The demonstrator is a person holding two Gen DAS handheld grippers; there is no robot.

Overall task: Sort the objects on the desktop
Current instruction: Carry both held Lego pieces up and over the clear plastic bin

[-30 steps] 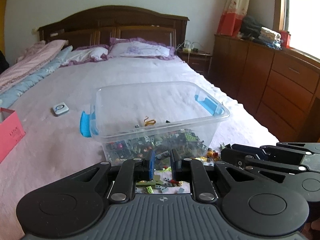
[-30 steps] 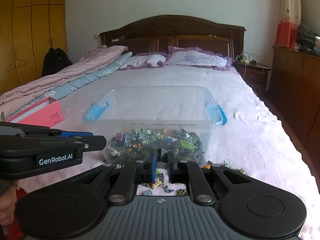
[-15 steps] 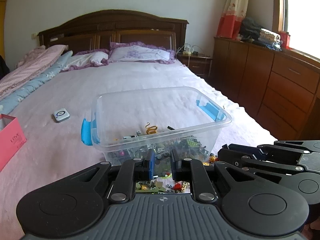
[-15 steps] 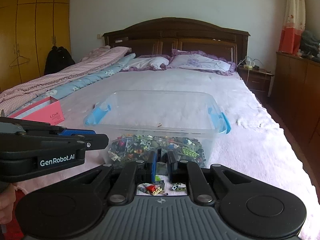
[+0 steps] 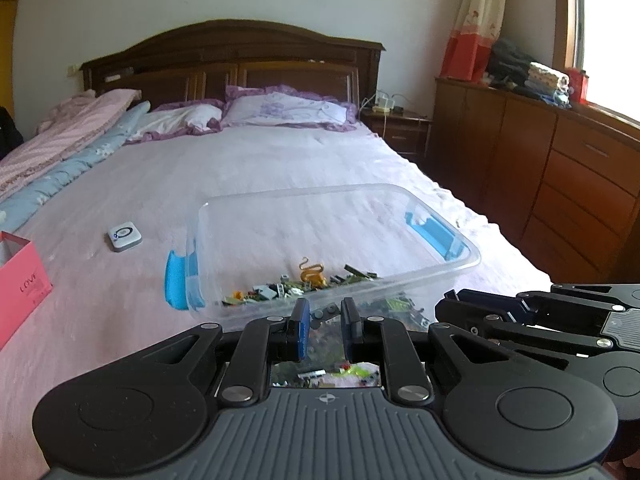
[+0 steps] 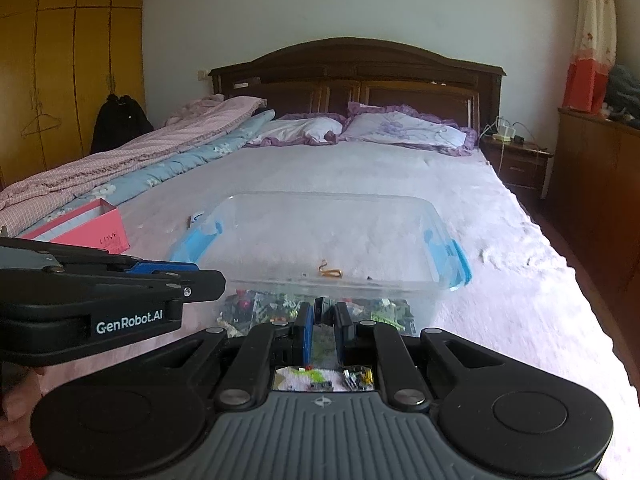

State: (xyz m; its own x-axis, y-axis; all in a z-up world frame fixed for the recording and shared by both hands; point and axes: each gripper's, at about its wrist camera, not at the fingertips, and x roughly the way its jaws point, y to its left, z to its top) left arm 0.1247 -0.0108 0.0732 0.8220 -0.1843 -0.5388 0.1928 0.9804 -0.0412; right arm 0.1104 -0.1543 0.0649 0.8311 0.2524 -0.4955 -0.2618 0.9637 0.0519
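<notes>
A clear plastic bin (image 5: 224, 240) (image 6: 436, 232) with blue handles stands on the pink bed, with several small building bricks (image 5: 280, 290) and a gold curled piece (image 5: 310, 272) (image 6: 330, 270) heaped at its near end. My left gripper (image 5: 325, 326) is shut on a small grey brick (image 5: 326, 313), just short of the bin's near rim. My right gripper (image 6: 323, 330) is shut on a small dark brick (image 6: 321, 307) at the bin's near wall. Loose bricks (image 5: 324, 374) (image 6: 316, 376) lie on the bed under both grippers. The two grippers are side by side.
A pink box (image 5: 20, 276) (image 6: 80, 232) stands at the left on the bed. A small white device (image 5: 124, 236) lies left of the bin. Pillows and folded quilts are at the far end. A wooden dresser (image 5: 560, 184) runs along the right.
The left gripper has risen toward the bin with its grey brick, so the bin's inside now shows over the rim. The right gripper keeps its dark brick and has barely shifted.
</notes>
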